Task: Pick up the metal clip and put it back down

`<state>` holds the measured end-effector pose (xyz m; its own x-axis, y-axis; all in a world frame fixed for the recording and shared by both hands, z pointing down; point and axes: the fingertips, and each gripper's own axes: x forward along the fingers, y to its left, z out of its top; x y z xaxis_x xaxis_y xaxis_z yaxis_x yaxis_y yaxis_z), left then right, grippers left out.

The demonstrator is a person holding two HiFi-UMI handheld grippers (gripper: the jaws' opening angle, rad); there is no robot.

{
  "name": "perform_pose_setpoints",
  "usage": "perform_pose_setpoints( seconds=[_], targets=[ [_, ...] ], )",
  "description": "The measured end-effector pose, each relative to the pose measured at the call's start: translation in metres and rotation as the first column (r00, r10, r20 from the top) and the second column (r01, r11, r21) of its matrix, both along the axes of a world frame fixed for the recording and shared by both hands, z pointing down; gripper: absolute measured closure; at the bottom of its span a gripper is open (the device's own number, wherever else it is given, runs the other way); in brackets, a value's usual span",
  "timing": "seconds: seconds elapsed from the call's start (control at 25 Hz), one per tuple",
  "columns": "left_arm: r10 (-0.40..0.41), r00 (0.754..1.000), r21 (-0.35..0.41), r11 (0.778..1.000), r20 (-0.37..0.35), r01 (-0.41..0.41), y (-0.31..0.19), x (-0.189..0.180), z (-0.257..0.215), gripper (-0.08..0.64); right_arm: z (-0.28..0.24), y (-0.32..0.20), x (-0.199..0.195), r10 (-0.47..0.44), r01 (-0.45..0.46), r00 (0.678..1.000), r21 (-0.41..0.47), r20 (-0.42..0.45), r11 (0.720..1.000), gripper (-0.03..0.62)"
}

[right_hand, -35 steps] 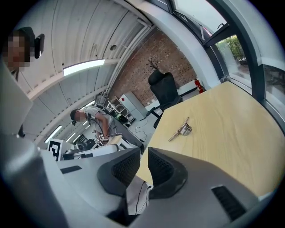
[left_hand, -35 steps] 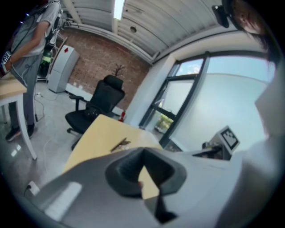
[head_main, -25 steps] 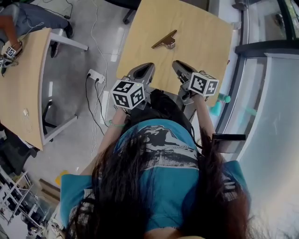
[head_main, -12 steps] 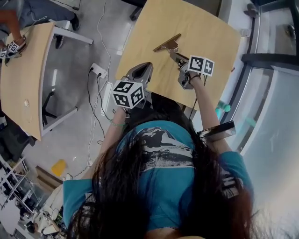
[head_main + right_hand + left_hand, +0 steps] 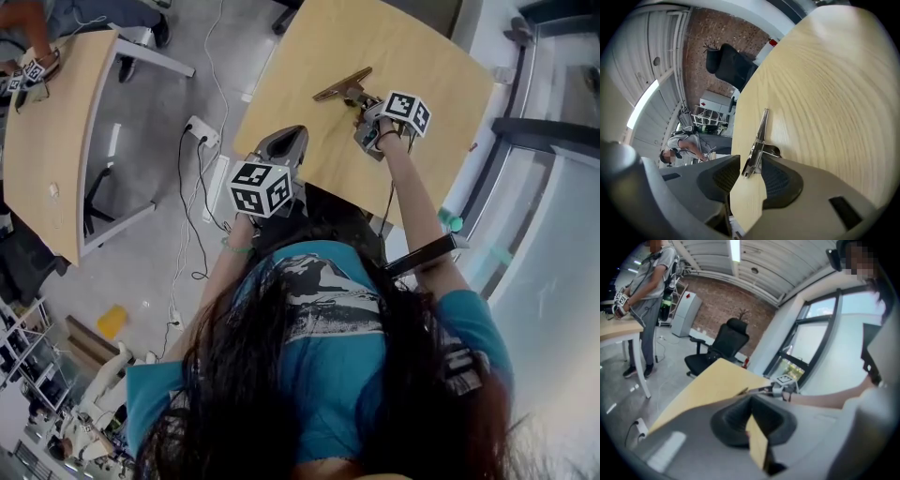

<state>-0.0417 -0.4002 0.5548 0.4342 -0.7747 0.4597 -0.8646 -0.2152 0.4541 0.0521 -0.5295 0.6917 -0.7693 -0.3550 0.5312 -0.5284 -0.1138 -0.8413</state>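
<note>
metal clip (image 5: 342, 84) on the table (image 5: 412, 56) (far half), one end within the right claw (image 5: 362, 103); left claw (image 5: 284, 142) at near edge

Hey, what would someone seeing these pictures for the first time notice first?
The metal clip lies on the light wooden table, its near end between the right gripper's jaws, which have just been opening and stand apart. The left gripper hangs open and empty at the table's near edge.
</note>
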Motion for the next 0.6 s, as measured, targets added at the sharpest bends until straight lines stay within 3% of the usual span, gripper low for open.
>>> perform_pose_setpoints(
  seconds=[0.36,0.6],
  targets=[
    [-0.04,0.999,-0.022,0.999,0.016,0.041,0.012,-0.011,0.004,0.555,0.01,-0.008,-0.004,0.061,-0.06,0.998,-0.087,0.008,0.994,0.483],
    [-0.039,0.999,-0.021,0.999,0.024,0.04,0.014,-0.014,0.004,0.555,-0.002,-0.002,-0.004,0.048,-0.048,0.999,-0.041,-0.007,0.998,0.514]
  ],
)
